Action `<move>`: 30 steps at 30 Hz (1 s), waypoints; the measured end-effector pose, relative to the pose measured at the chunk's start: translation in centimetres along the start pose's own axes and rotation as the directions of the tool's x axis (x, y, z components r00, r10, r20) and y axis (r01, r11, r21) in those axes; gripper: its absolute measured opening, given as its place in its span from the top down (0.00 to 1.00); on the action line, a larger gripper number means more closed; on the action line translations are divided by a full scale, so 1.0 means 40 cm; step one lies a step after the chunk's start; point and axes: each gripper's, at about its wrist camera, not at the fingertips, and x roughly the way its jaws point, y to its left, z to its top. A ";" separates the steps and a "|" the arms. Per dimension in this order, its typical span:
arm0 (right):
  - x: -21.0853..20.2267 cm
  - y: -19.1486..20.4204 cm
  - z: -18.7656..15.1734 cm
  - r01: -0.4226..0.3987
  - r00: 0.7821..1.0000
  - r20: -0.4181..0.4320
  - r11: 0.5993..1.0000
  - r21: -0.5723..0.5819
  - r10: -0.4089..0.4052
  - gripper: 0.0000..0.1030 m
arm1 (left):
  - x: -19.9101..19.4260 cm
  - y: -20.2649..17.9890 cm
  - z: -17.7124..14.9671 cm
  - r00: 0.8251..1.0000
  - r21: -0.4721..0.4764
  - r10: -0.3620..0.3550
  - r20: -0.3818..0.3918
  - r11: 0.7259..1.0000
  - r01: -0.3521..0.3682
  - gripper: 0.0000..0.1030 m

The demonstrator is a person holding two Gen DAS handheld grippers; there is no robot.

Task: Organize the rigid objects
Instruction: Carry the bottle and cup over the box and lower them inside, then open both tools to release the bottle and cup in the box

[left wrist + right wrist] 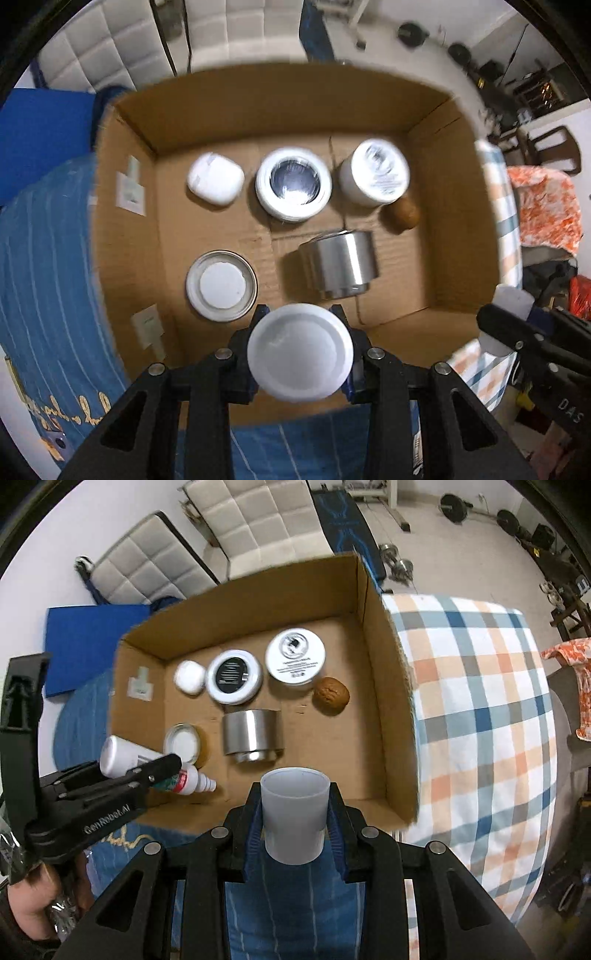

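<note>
Here, both tongs hover over the near edge of a cardboard box [373,635] that sits on a bed with blue and checked covers.

Left tongs [300,352]: pinching a white bottle [122,755], held sideways so its flat base faces the left camera and its nozzle points into the box. Probably on its way down to the free floor at the near left corner.

Box contents, left to right. Back row: small white case [216,179], round white tin with a dark lid [293,184], white jar with a printed lid [373,171], then a brown walnut [331,695] just beside that jar. Front row: shallow metal lid [221,285] with a white disc inside, then a steel cup [340,264] lying tilted.

Right tongs [295,821]: pressed on a frosted plastic cup [294,814], upright, mouth open and apparently empty, held just outside the near wall. I judge it is waiting for a spot at the near right.
</note>
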 end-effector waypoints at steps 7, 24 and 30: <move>0.142 -0.016 0.053 0.040 0.993 -0.111 0.999 0.022 -0.037 0.67 | 0.128 0.012 0.042 0.997 -0.020 0.011 -0.080 1.000 -0.013 0.71; 0.286 -0.012 0.105 0.100 0.974 -0.205 0.995 0.007 -0.097 0.67 | 0.211 0.045 0.000 0.996 -0.098 -0.025 -0.081 0.995 0.017 0.71; 0.337 -0.003 0.099 0.112 0.969 -0.222 0.994 0.003 -0.108 0.67 | 0.221 0.057 0.042 0.991 -0.111 -0.027 -0.132 0.994 0.012 0.67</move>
